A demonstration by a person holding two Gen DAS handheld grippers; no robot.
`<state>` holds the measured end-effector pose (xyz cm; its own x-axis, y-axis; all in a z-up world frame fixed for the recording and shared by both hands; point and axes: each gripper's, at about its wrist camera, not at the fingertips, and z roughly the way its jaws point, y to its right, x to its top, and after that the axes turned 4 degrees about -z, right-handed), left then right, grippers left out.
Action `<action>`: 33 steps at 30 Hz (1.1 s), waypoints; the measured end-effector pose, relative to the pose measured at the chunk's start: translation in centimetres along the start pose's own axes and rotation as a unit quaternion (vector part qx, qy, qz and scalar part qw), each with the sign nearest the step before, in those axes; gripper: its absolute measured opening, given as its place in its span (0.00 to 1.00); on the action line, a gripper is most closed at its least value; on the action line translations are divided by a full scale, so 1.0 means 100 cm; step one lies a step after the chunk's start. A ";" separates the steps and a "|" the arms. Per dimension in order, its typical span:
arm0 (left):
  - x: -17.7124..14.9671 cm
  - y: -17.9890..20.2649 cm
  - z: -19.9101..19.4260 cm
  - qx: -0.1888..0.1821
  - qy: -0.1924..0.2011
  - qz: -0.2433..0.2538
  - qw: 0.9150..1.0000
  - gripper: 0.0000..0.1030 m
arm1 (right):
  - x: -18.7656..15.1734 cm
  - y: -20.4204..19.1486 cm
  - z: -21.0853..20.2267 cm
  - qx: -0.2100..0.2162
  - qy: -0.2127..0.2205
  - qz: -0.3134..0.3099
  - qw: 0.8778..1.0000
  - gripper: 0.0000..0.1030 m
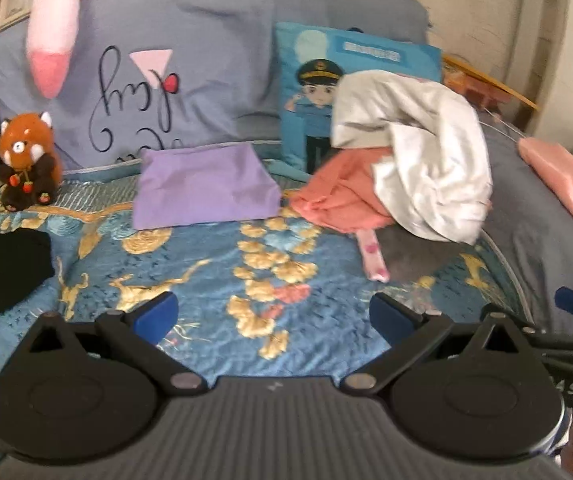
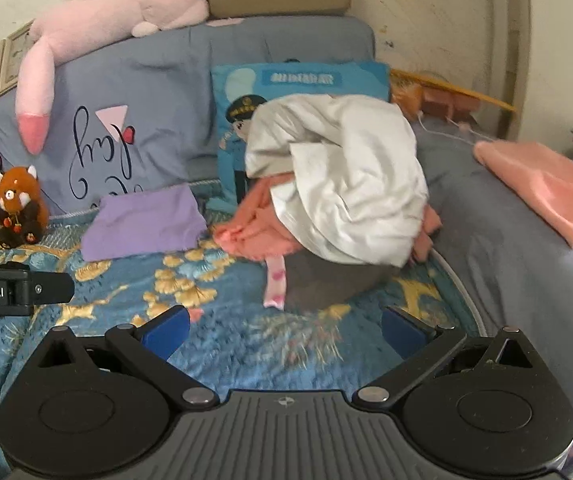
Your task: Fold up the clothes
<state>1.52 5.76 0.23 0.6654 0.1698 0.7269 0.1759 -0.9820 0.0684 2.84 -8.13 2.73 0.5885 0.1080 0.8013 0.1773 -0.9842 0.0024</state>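
Two grippers hover above the blue patterned bedspread (image 1: 214, 248), both with jaws spread wide and nothing between them. The left gripper (image 1: 272, 314) faces open quilt; the right gripper (image 2: 284, 326) points toward the pile of unfolded clothes.

Location of work items: the white garment (image 2: 350, 184) sits crumpled on top of the pile, partly covering a coral-orange garment (image 2: 254, 224). A grey garment (image 2: 326, 280) lies beneath them, and a pink printed strip (image 2: 275, 280) protrudes from under the pile toward the grippers. A folded purple garment (image 1: 206, 188) lies flat to the left of the pile, apparently finished.

Recommended procedure, as a judgement: take the white garment first, since it lies uppermost. Grip it at two separated edge points, one per gripper, lift it free of the coral-orange garment, then spread it on the open quilt in front before folding. Grasping bunched fabric in the middle would likely drag the layers below along with it.

Surroundings and obstructions: a blue cartoon cushion (image 1: 318, 92) stands directly behind the pile. A red panda plush (image 1: 26, 160) and a black item (image 1: 2, 276) occupy the left side. A peach-coloured cloth (image 2: 546, 188) lies well to the right on the grey sheet (image 2: 498, 248). A pink plush (image 2: 86, 40) hangs over the grey pillow (image 2: 158, 100).
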 end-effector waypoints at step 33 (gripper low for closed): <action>-0.008 0.039 -0.031 -0.001 0.014 0.019 1.000 1.00 | -0.007 0.013 -0.032 -0.035 0.023 0.030 0.999 1.00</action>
